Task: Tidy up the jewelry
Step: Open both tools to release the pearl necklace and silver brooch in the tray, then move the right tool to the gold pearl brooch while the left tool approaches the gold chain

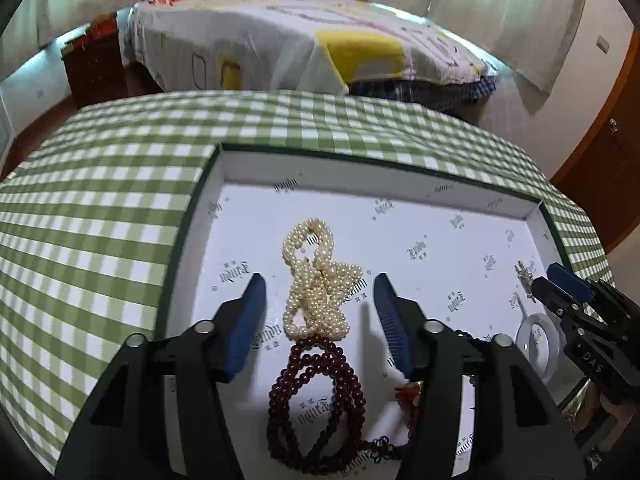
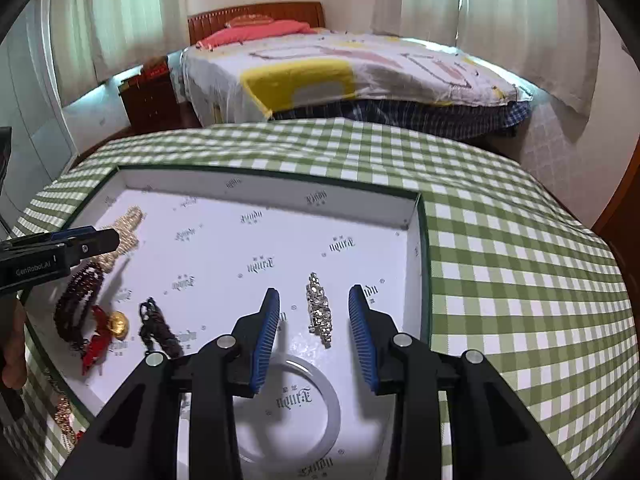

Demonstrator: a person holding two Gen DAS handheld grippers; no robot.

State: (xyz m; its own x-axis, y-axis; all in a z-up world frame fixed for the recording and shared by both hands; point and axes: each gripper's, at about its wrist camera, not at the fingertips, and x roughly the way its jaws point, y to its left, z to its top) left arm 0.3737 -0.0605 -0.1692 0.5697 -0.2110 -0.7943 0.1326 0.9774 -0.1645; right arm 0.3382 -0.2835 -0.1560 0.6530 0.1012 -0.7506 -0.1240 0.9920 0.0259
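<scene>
A shallow white-lined box (image 1: 320, 170) with a dark green rim lies on the checked cloth. In it a cream pearl necklace (image 1: 320, 304) sits bunched, with a dark red bead necklace (image 1: 316, 346) just below it. My left gripper (image 1: 320, 280) hovers open with the pearls between its blue pads, not touching. In the right wrist view my right gripper (image 2: 314, 291) is open astride a sparkling rhinestone piece (image 2: 319, 310), pads apart from it. A white bangle (image 2: 334, 404) lies under its fingers. My right gripper (image 1: 545, 277) also shows at the left wrist view's right edge.
A gold bead with a red tassel (image 2: 118, 324) and a dark braided bracelet (image 2: 158, 328) lie in the box's left part. A gold chain (image 2: 64, 412) rests on the green checked cloth (image 2: 500, 280) outside the box. A bed (image 2: 340, 76) stands behind the table.
</scene>
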